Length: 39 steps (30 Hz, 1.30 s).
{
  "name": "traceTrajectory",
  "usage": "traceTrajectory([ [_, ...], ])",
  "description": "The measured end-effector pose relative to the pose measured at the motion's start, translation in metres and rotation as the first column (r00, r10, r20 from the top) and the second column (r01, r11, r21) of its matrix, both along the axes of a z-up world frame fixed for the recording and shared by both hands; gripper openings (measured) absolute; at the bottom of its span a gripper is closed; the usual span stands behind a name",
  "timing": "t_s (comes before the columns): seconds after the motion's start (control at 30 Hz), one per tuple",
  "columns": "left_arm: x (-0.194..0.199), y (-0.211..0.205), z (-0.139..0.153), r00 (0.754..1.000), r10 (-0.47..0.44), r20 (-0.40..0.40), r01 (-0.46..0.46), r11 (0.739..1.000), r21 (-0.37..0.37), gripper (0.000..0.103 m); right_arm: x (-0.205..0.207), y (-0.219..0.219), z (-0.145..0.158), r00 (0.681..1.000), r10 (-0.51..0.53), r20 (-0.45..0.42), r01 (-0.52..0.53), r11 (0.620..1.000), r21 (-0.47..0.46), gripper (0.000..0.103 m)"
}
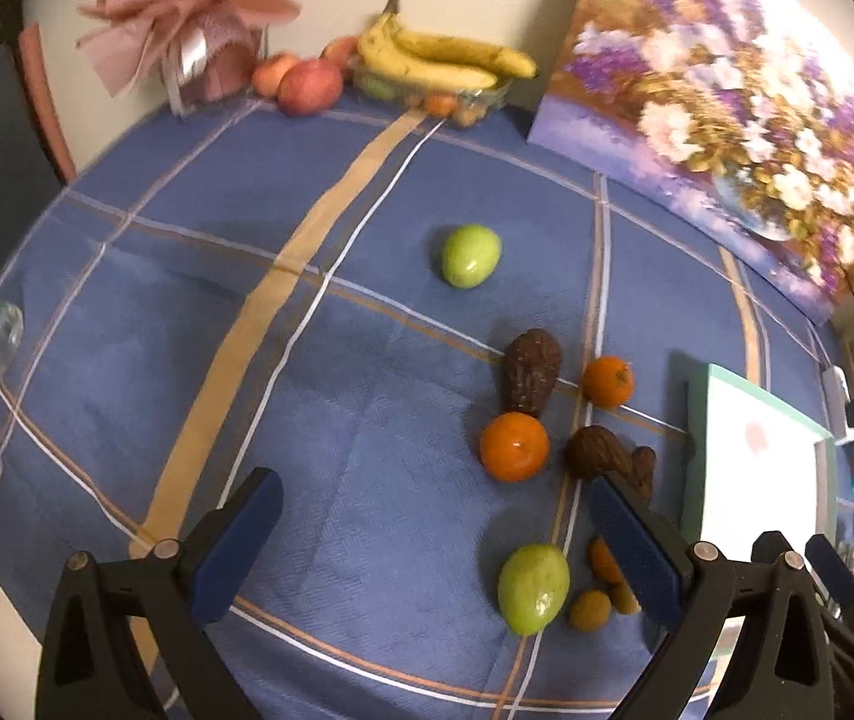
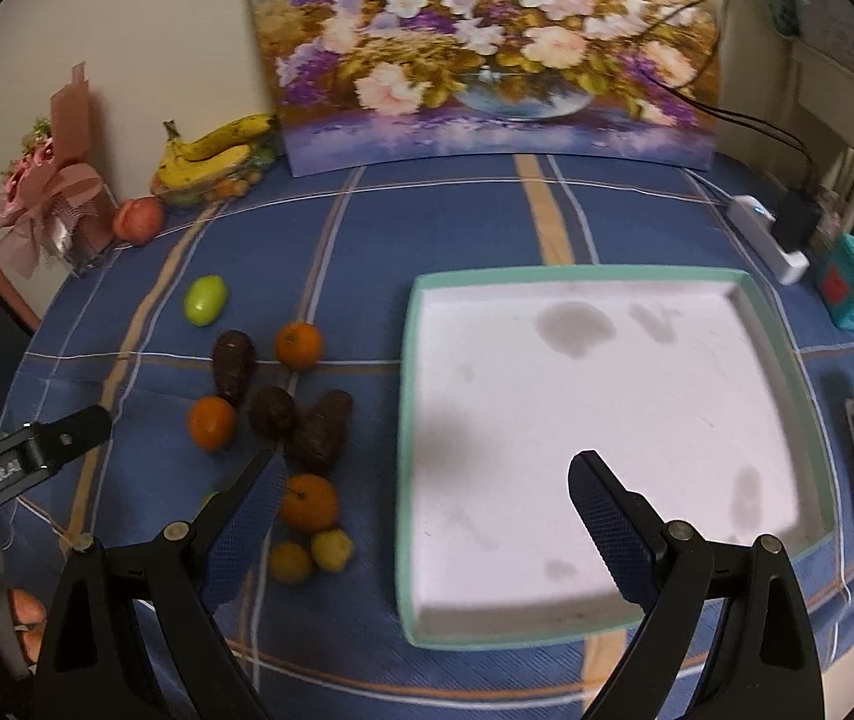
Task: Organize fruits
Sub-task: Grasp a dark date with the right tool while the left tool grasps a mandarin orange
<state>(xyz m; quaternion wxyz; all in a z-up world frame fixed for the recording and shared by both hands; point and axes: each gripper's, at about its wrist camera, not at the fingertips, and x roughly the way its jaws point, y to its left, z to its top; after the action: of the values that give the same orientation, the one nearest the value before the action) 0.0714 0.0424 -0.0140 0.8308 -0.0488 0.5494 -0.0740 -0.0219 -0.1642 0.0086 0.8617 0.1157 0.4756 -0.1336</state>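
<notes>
Blue plaid tablecloth (image 1: 366, 480) holds scattered fruits (image 1: 514, 446) just ahead of the spread, empty left gripper (image 1: 433, 540) and right gripper (image 2: 427, 510).

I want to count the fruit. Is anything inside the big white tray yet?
No fruit is in the tray; only grey stains show on its white floor. The right claw hovers over its near part, and the claw's fingers hide small patches of floor.
</notes>
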Motion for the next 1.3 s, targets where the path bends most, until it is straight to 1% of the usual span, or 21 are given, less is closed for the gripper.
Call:
traceTrajectory([
  [0.07, 0.007, -0.001, -0.006, 0.999, 0.015, -0.029, -0.015, 1.000, 0.001, 0.103, 0.010, 0.003, -0.001, 1.000, 0.020, -0.002, -0.020, 1.000, 0.010, 0.092],
  [0.1, 0.010, -0.002, -0.009, 0.999, 0.020, -0.043, -0.020, 1.000, 0.004, 0.103, 0.015, 0.005, -0.001, 0.999, 0.032, -0.004, -0.032, 0.999, 0.017, 0.083],
  [0.13, 0.015, -0.004, -0.013, 0.998, 0.024, -0.061, -0.023, 1.000, 0.008, 0.102, 0.019, 0.007, -0.003, 0.999, 0.043, -0.009, -0.043, 0.999, 0.025, 0.071],
  [0.2, 0.021, -0.007, -0.018, 0.996, 0.027, -0.083, -0.026, 1.000, 0.007, 0.101, 0.029, 0.010, -0.009, 0.997, 0.067, -0.031, -0.066, 0.997, 0.040, 0.067],
  [0.27, 0.028, -0.010, -0.023, 0.994, 0.027, -0.101, -0.026, 1.000, 0.005, 0.095, 0.038, 0.013, -0.015, 0.995, 0.083, -0.060, -0.080, 0.996, 0.050, 0.064],
  [0.3, 0.031, -0.012, -0.025, 0.994, 0.027, -0.110, -0.026, 1.000, 0.005, 0.094, 0.042, 0.014, -0.020, 0.993, 0.094, -0.075, -0.090, 0.994, 0.059, 0.060],
  [0.4, 0.039, -0.017, -0.035, 0.990, 0.023, -0.142, -0.023, 1.000, 0.000, 0.092, 0.052, 0.017, -0.033, 0.986, 0.113, -0.123, -0.105, 0.992, 0.076, 0.058],
  [0.47, 0.043, -0.020, -0.039, 0.986, 0.025, -0.162, -0.026, 1.000, -0.005, 0.087, 0.058, 0.018, -0.043, 0.980, 0.126, -0.151, -0.114, 0.989, 0.090, 0.055],
  [0.5, 0.045, -0.021, -0.042, 0.985, 0.025, -0.171, -0.026, 1.000, -0.008, 0.087, 0.062, 0.019, -0.048, 0.978, 0.133, -0.164, -0.118, 0.988, 0.097, 0.052],
  [0.6, 0.049, -0.026, -0.049, 0.980, 0.010, -0.199, -0.014, 1.000, -0.023, 0.085, 0.069, 0.023, -0.059, 0.968, 0.153, -0.197, -0.134, 0.985, 0.104, 0.051],
  [0.67, 0.051, -0.030, -0.052, 0.977, -0.001, -0.215, -0.006, 0.999, -0.031, 0.080, 0.074, 0.026, -0.067, 0.963, 0.167, -0.213, -0.147, 0.983, 0.110, 0.051],
  [0.73, 0.053, -0.034, -0.057, 0.973, -0.007, -0.229, -0.001, 0.999, -0.036, 0.077, 0.076, 0.029, -0.072, 0.958, 0.175, -0.229, -0.153, 0.982, 0.110, 0.049],
  [0.8, 0.054, -0.037, -0.061, 0.970, -0.013, -0.243, 0.003, 0.999, -0.042, 0.073, 0.079, 0.030, -0.077, 0.956, 0.184, -0.230, -0.157, 0.979, 0.132, 0.049],
  [0.83, 0.056, -0.039, -0.064, 0.967, -0.017, -0.254, 0.004, 0.999, -0.049, 0.067, 0.080, 0.030, -0.079, 0.955, 0.190, -0.229, -0.161, 0.977, 0.142, 0.047],
  [0.9, 0.057, -0.040, -0.067, 0.961, -0.026, -0.274, 0.002, 0.996, -0.090, 0.062, 0.082, 0.034, -0.081, 0.954, 0.199, -0.224, -0.169, 0.974, 0.148, 0.044],
  [0.97, 0.057, -0.042, -0.069, 0.958, -0.037, -0.285, 0.001, 0.992, -0.124, 0.051, 0.082, 0.037, -0.083, 0.952, 0.209, -0.225, -0.178, 0.973, 0.149, 0.038],
  [1.0, 0.058, -0.043, -0.069, 0.957, -0.044, -0.288, 0.003, 0.990, -0.139, 0.048, 0.082, 0.039, -0.084, 0.952, 0.211, -0.223, -0.181, 0.972, 0.147, 0.038],
  [1.03, 0.057, -0.044, -0.068, 0.956, -0.047, -0.290, 0.003, 0.988, -0.152, 0.041, 0.081, 0.039, -0.084, 0.952, 0.212, -0.220, -0.182, 0.972, 0.146, 0.038],
  [1.07, 0.057, -0.044, -0.067, 0.956, -0.048, -0.290, 0.001, 0.987, -0.160, 0.038, 0.081, 0.039, -0.083, 0.953, 0.212, -0.219, -0.182, 0.972, 0.147, 0.038],
  [1.2, 0.058, -0.044, -0.060, 0.960, -0.043, -0.276, 0.005, 0.991, -0.137, 0.038, 0.077, 0.036, -0.076, 0.957, 0.211, -0.201, -0.182, 0.972, 0.151, 0.038],
  [1.3, 0.057, -0.041, -0.059, 0.958, -0.043, -0.284, -0.005, 0.986, -0.166, 0.037, 0.075, 0.034, -0.065, 0.963, 0.203, -0.179, -0.177, 0.973, 0.149, 0.038],
])
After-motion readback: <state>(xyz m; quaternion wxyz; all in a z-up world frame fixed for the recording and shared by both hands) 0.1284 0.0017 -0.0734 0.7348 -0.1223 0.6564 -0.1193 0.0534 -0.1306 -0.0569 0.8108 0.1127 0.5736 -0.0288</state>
